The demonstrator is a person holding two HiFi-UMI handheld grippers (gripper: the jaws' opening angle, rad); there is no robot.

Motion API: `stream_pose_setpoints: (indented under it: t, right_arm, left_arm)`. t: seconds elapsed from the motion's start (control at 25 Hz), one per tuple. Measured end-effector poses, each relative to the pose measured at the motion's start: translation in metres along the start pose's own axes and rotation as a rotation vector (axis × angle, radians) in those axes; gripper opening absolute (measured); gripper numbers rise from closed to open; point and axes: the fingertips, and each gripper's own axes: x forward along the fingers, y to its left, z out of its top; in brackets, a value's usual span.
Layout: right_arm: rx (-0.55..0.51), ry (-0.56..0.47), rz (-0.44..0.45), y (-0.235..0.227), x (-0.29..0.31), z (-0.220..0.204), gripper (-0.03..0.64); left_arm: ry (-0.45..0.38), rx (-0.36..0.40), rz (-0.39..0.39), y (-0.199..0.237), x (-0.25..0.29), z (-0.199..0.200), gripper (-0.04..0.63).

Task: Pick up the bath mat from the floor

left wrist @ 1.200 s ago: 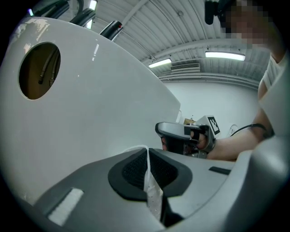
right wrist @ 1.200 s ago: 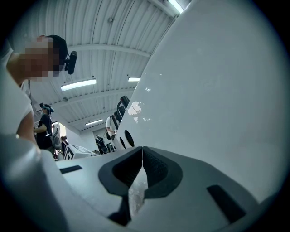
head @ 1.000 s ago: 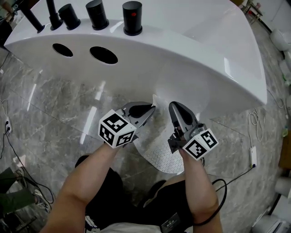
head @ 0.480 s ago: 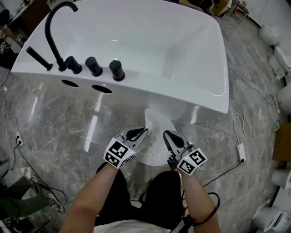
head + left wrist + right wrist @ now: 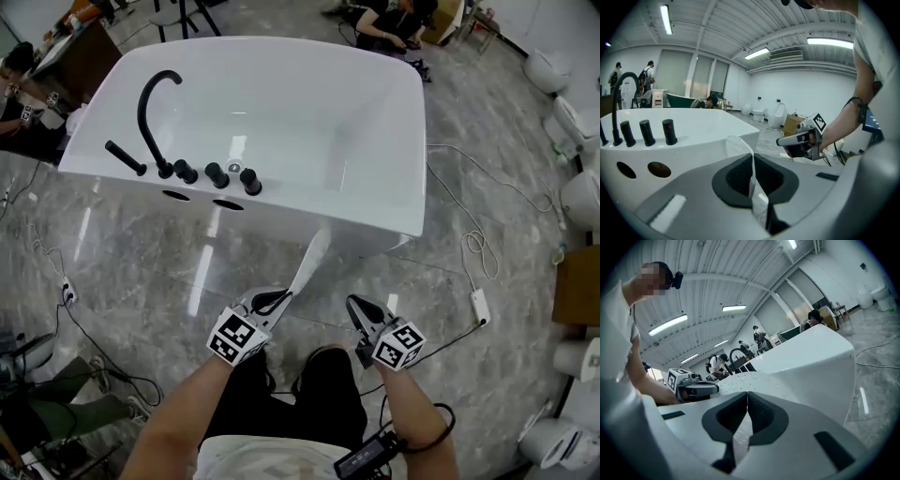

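My left gripper (image 5: 273, 299) is shut tight on one edge of the bath mat (image 5: 310, 262). My right gripper (image 5: 362, 308) is shut tight on another edge. The mat hangs from both, just in front of the white tub (image 5: 419, 159).

The left claw (image 5: 279, 298) and right claw (image 5: 357, 305) now sit higher. The bath mat (image 5: 309, 264), earlier spread on the floor (image 5: 141, 281) beneath them, is lifted clear and hangs as a narrow strip ahead of the left claw.
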Motion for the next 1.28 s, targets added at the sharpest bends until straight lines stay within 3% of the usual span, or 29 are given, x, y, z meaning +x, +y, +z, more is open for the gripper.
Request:
stream_pose_setpoints:
  t: [0.32,0.6,0.84,1.28]
  right_arm:
    - [0.049,-0.017,-0.024,0.059,-0.062,0.06,0.006]
    - [0.045,-0.017,-0.021,0.095,-0.114,0.108,0.006]
    - [0.004,-0.005,-0.017,0.106,-0.14,0.145,0.006]
    - [-0.021,-0.006,0.008,0.13,-0.166,0.169,0.006]
  left_arm:
    - [0.003,-0.057,0.093,-0.035,-0.083,0.073,0.012]
    - [0.022,-0.138,0.158,-0.07,-0.136,0.106,0.012]
    - [-0.001,-0.165,0.187,-0.082,-0.158,0.142,0.012]
    - [-0.055,-0.187,0.211,-0.096,-0.173,0.179,0.012]
